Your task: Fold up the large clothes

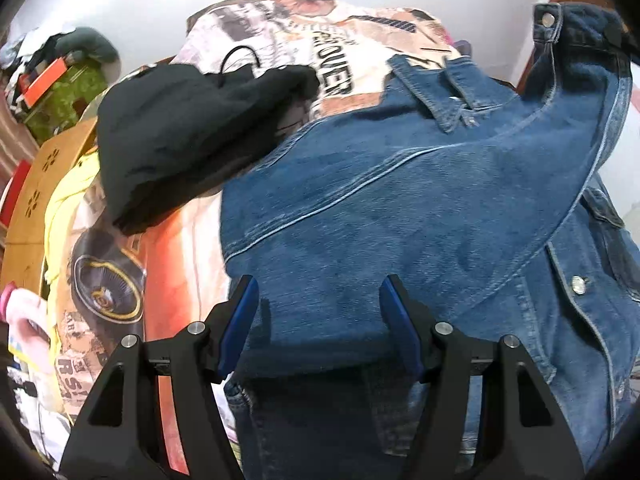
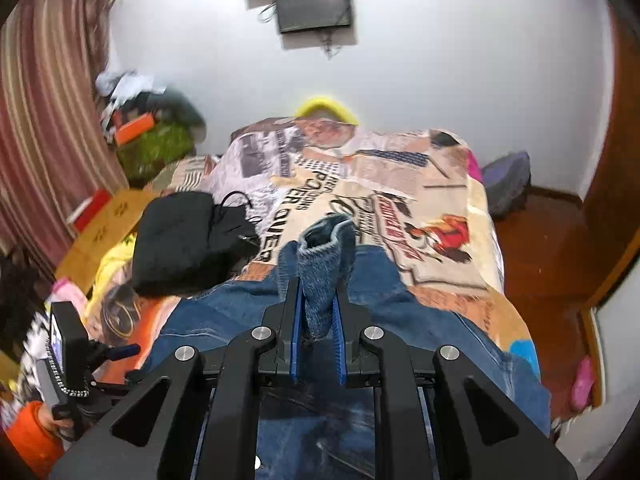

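The right gripper (image 2: 316,320) pinches a fold of the heavy, stiff-seamed denim jacket (image 1: 400,208) beside the black bag (image 2: 180,240); the left gripper (image 1: 318,320) hovers agape, empty.

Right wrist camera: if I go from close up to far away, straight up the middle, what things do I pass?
hand-held gripper shut on a bunched bit of denim jacket → printed blanket → yellow pillow → white wall → dark screen high on it.

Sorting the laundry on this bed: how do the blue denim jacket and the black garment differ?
The blue denim jacket lies spread out; the black garment sits bundled. The right gripper pinches the jacket's fabric; nothing holds the black garment. The jacket shows metal snaps, the black garment none. Both rest on the printed blanket.
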The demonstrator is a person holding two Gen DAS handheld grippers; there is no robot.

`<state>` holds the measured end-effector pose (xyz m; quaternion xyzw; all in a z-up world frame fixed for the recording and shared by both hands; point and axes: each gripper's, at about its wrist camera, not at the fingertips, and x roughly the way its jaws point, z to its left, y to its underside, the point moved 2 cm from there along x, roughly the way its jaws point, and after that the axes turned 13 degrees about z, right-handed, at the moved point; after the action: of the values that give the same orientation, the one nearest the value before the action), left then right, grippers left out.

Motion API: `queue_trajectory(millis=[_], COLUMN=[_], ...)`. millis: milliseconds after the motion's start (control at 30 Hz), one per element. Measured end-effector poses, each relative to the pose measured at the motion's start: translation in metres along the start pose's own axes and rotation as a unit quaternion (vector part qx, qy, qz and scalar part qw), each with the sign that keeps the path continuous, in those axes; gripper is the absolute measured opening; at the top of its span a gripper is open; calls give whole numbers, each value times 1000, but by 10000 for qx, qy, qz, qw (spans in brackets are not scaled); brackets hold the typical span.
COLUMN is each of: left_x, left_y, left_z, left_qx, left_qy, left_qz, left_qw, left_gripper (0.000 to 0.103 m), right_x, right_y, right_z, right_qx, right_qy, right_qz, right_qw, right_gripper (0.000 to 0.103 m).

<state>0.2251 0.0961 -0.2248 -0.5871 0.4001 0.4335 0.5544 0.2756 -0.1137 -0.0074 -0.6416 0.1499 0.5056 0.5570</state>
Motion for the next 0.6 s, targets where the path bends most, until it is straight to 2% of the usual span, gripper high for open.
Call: queue_trajectory(millis=[133, 200, 400, 600], left_x=[-1, -1, 2, 2], left_y=[-2, -2, -1, 3], left_z=[-16, -23, -29, -35], left_qx=[147, 209, 198, 216], left_qy=[106, 29, 187, 139], left_qz=[50, 34, 139, 194], left_qw=[9998, 9998, 9995, 9995], left_gripper=[63, 63, 63, 63], right_x=[5, 11, 32, 37], right_y=[24, 41, 84, 107], right_z=[-25, -40, -80, -88], right_qx=[413, 663, 1408, 1640], right_qy=[-61, -85, -300, -335], right_qz=[155, 289, 731, 888], right_qw=[9990, 9973, 9869, 9819], right_gripper=[12, 12, 12, 12])
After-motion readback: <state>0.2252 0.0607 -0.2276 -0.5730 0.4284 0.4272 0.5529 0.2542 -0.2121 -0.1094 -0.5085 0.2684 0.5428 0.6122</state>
